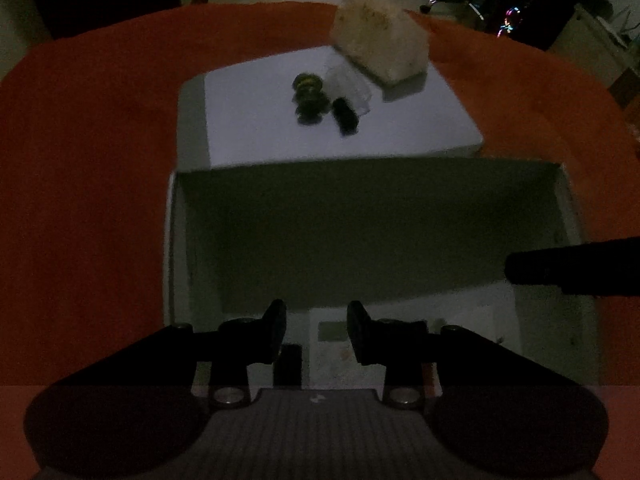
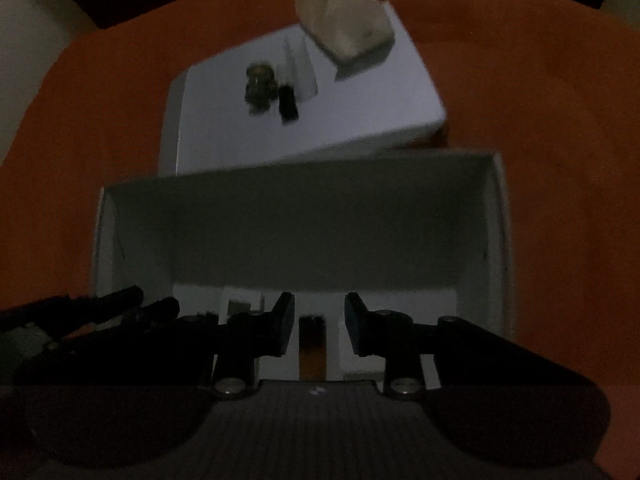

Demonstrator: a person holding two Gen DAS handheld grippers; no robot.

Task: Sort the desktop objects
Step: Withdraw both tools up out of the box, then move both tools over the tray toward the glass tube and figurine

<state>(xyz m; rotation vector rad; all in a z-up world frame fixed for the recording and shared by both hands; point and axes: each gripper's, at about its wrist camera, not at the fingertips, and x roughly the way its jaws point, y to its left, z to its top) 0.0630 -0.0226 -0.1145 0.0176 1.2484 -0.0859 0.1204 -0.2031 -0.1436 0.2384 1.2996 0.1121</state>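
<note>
Both grippers, left [image 1: 316, 330] and right [image 2: 319, 326], I hold with fingers apart, gripping nothing, at lower centre above an open white box [image 1: 376, 216]. Beyond, at upper centre, a white lid [image 1: 256, 120] on the orange tablecloth [image 1: 88, 160] carries a dark round object [image 1: 308, 96], a small black item [image 1: 345, 115] and a beige pouch [image 1: 378, 46].

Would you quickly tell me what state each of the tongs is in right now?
Left tongs: open, holding nothing, over the open box.
Right tongs: open, holding nothing, over the same box.
</note>
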